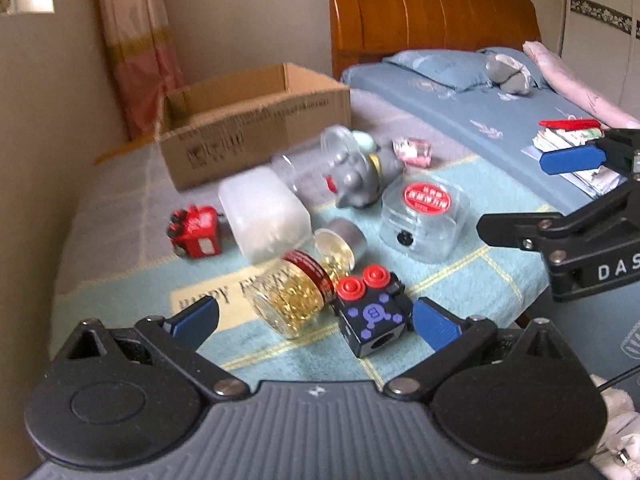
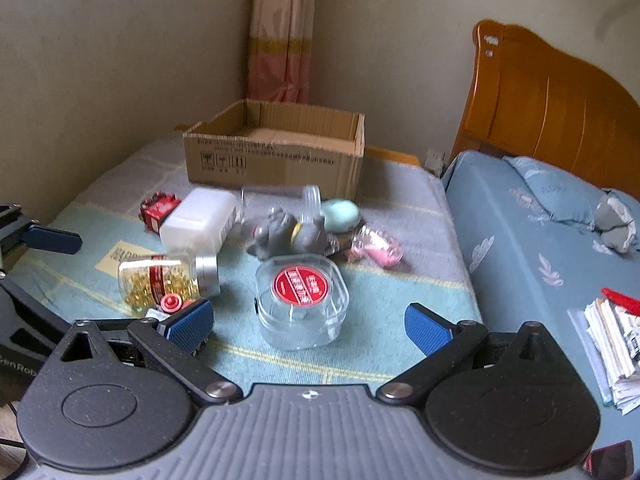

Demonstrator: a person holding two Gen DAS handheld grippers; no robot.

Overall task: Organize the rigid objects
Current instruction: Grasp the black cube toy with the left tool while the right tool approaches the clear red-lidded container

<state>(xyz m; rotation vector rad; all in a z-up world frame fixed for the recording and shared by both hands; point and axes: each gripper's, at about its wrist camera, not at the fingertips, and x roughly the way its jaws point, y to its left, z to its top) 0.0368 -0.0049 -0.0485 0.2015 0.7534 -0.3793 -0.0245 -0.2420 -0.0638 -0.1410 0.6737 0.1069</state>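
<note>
Left gripper (image 1: 316, 316): fingers spread wide, nothing gripped; the capsule jar (image 1: 290, 298) and the black toy block (image 1: 370, 316) are framed between them, apparently in readiness for a pick.
Right gripper (image 2: 308, 326): fingers likewise spread, empty; lined up on the clear plastic case (image 2: 302, 300), probably its target.
Cardboard box (image 2: 276, 152): set open-topped at the far end of the blanket, behind the pile; likely meant as the bin. No contents can be seen from here.
Capsule jar: laid on its side, filled with golden capsules, silver lid on.
Clear plastic case: shut, red round label on top.
White translucent tub (image 1: 264, 212): contents cannot be told.
Other items: a grey figurine (image 1: 360, 176) and a red toy (image 1: 196, 230), scattered near the box, not yet sorted.
</note>
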